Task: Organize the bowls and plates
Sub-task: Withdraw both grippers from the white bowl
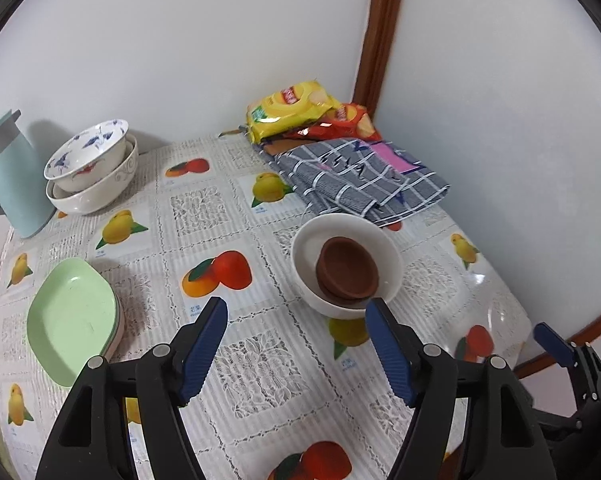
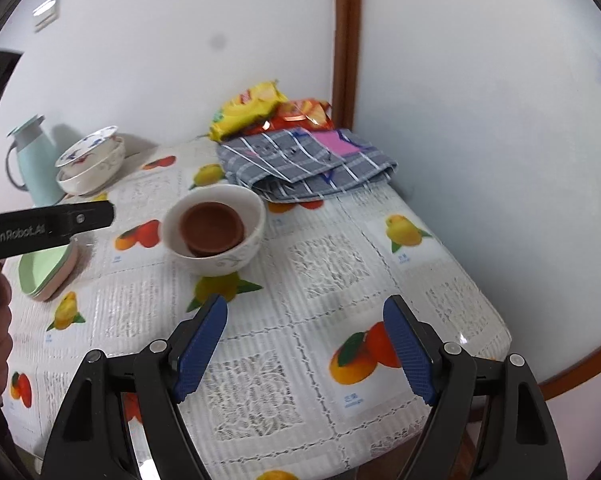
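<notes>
A white bowl (image 1: 384,248) (image 2: 244,240) stands on the fruit-print tablecloth with small brown bowls (image 1: 346,268) (image 2: 212,226) stacked inside it. My left gripper (image 1: 296,306) hangs open just in front of it, nothing between its blue pads. Farther back and to the right, my right gripper (image 2: 306,306) is open and empty above the cloth. Two nested patterned bowls (image 1: 88,168) (image 2: 90,164) sit at the back left. Stacked green plates (image 1: 72,316) (image 2: 46,272) lie at the left.
A pale blue jug (image 1: 8,184) (image 2: 34,160) stands at the back left. Snack bags (image 1: 296,112) (image 2: 260,106) and a folded checked cloth (image 1: 360,176) (image 2: 300,164) fill the back corner by the wall. The table edge (image 2: 496,344) curves close on the right.
</notes>
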`<act>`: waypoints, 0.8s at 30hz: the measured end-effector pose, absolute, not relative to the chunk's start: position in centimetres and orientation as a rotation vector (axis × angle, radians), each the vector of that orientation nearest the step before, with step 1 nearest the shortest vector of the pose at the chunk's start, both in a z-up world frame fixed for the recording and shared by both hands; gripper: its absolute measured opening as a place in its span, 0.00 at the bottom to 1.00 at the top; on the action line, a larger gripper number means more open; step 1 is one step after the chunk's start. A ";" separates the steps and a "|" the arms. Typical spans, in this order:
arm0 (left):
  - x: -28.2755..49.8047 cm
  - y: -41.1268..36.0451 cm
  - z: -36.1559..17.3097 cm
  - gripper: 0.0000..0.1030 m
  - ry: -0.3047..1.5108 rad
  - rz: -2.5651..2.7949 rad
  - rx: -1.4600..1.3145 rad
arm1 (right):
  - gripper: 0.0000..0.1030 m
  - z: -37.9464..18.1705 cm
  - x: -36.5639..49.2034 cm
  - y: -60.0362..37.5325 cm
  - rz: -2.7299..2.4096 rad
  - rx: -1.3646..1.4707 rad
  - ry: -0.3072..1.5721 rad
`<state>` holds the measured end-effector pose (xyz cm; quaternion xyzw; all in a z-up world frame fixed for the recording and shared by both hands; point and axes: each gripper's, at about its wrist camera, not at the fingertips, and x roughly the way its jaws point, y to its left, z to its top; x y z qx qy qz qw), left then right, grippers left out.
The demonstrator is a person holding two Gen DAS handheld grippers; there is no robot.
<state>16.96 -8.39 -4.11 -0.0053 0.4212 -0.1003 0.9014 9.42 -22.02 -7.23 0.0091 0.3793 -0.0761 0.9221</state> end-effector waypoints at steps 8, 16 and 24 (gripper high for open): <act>14.0 -6.2 -2.5 0.68 0.800 -0.206 -0.051 | 0.78 -5.9 7.0 -19.8 -0.152 0.056 0.720; 11.0 -4.4 -1.2 0.68 0.721 -0.211 -0.070 | 0.78 -4.5 5.6 -19.2 -0.145 0.109 0.741; 10.7 -3.5 -1.1 0.68 0.785 -0.219 -0.070 | 0.78 -4.0 5.2 -19.4 -0.156 0.161 0.759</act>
